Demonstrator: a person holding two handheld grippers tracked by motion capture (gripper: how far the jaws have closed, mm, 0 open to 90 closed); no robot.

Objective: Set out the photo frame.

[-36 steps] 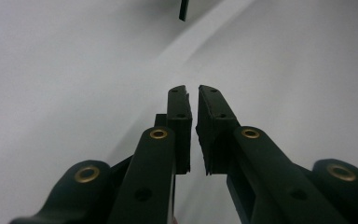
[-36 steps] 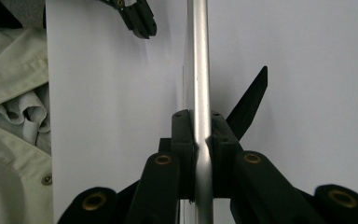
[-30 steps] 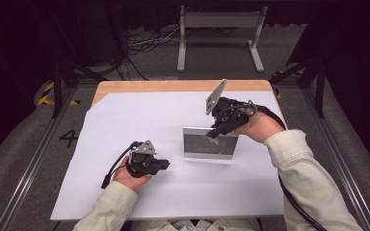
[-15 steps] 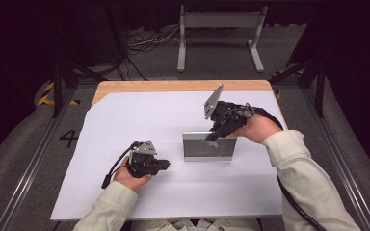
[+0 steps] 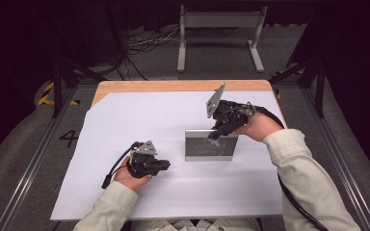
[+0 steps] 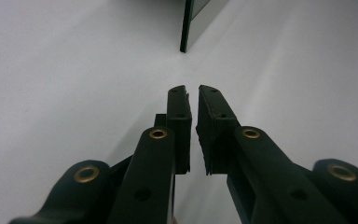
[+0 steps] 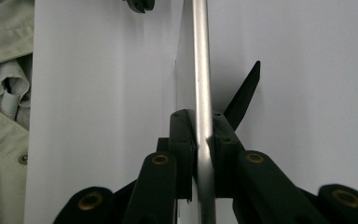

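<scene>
Your right tool (image 5: pixel 218 133) clamped the picture frame's (image 5: pixel 209 150) top edge to steady it upright on the desk (image 5: pixel 125 115), while your left tool (image 5: pixel 166 165) rested nearly closed, empty.

One camera looks down from high up; two sit close behind the jaws; all see the picture frame (image 5: pixel 208 144) on white paper (image 5: pixel 125 120)

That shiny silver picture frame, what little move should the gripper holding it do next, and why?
Probably open a little and lift away. The right gripper has its fingers pressed on the top edge of the silver metal picture frame, which stands upright on the white paper-covered table with its black back stand spread out. The left gripper rests apart, nearly closed on nothing.
</scene>
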